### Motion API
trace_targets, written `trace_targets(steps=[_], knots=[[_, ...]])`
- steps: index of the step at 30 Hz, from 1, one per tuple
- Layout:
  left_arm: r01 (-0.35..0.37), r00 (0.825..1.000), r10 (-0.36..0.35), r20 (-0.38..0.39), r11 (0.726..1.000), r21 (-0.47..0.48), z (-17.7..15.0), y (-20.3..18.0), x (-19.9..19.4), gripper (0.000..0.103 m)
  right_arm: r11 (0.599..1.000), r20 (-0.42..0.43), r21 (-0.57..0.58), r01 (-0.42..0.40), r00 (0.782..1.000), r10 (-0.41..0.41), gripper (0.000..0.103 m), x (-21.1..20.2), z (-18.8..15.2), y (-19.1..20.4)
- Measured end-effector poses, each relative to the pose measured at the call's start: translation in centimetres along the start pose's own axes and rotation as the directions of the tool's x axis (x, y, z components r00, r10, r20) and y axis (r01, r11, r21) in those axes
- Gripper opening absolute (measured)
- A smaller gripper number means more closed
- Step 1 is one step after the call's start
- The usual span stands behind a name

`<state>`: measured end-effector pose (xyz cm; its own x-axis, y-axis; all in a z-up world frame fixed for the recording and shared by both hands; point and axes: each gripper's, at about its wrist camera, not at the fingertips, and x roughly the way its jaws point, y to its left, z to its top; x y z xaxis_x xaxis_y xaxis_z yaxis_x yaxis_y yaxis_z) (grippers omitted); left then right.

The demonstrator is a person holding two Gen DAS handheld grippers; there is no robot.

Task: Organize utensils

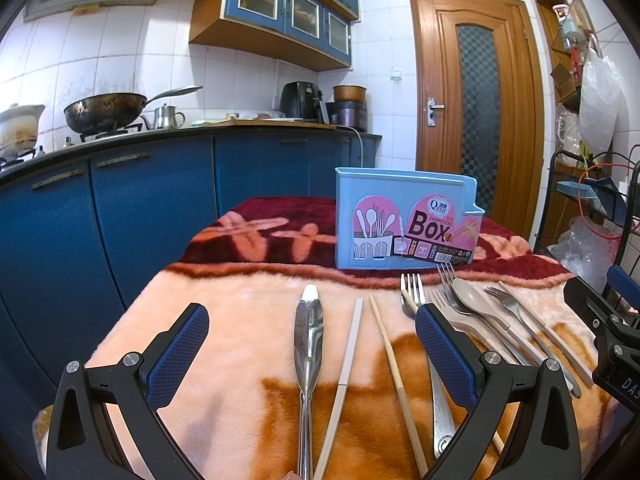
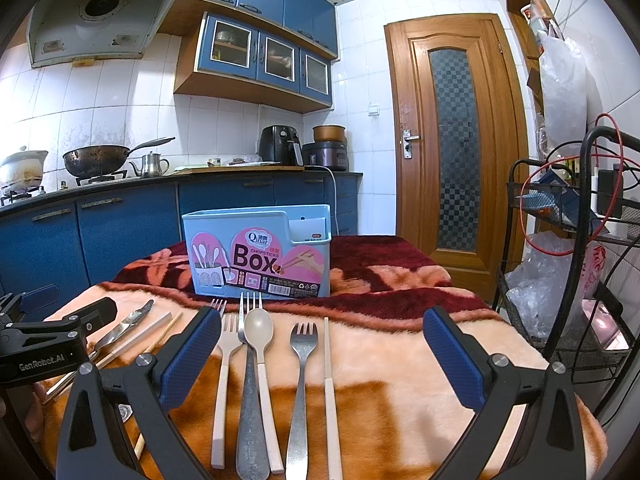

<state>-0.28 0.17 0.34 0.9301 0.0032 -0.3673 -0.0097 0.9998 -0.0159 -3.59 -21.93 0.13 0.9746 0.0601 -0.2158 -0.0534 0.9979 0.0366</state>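
On the blanket-covered worktop [image 1: 224, 344], the left hand-held gripper [image 1: 312, 360] hovered low over the near edge, level and aimed toward the far wall, its blue-padded fingers [image 1: 178, 356] spread wide apart with nothing between them. Framed between those fingers lay a steel butter knife [image 1: 308, 344], its long axis running away from the camera and its rounded tip pointing at the far side. Just to its right lay a pale chopstick [image 1: 346, 364] and a wooden chopstick [image 1: 394, 376], both nearly parallel to the knife. The gripper's right finger stood in front of a steel fork [image 1: 414, 292], hiding most of its handle.

Further right, the right hand-held gripper [image 2: 322, 356] hung in a like pose, level and facing forward, its fingers [image 2: 190, 360] also wide apart and empty. Between them lay a row of utensils, handles toward the camera: a beige fork [image 2: 224, 368], a long steel fork [image 2: 249, 380], a beige spoon [image 2: 260, 336] resting partly over that fork, a short steel fork [image 2: 302, 364] and another pale chopstick [image 2: 330, 384]. All tines and the bowl pointed at the light blue chopsticks box [image 2: 258, 252], which stood upright at the far end of the row, on the dark red part of the blanket. A wire rack [image 2: 560, 280] stood beside the worktop at the right.
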Motion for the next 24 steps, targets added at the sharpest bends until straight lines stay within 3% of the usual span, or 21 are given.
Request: trace_targets(steps=[7,16,19,24], knots=[[-0.013,0.999,0.014,-0.040,1.000,0.016,0.3,0.0,0.7,0.103,0.999,-0.080,0.032,-0.023,0.997,0.026,0.103,1.1,0.7,-1.0],[0.028,0.986,-0.021,-0.164,0.999,0.039,1.6,1.3,1.3,0.103,0.998,-0.241,0.027,-0.057,0.969,0.062,0.103,2.1,3.5,-2.4],[0.032,0.973,-0.018,-0.228,0.998,0.055,2.4,1.8,2.1,0.103,0.998,-0.308,-0.022,-0.054,0.950,0.045,0.103,3.0,4.3,-2.4],[0.029,0.946,-0.003,-0.323,0.997,0.077,3.4,2.5,3.5,0.102,0.994,-0.453,-0.085,-0.061,0.891,0.016,0.103,5.0,4.7,-2.5]])
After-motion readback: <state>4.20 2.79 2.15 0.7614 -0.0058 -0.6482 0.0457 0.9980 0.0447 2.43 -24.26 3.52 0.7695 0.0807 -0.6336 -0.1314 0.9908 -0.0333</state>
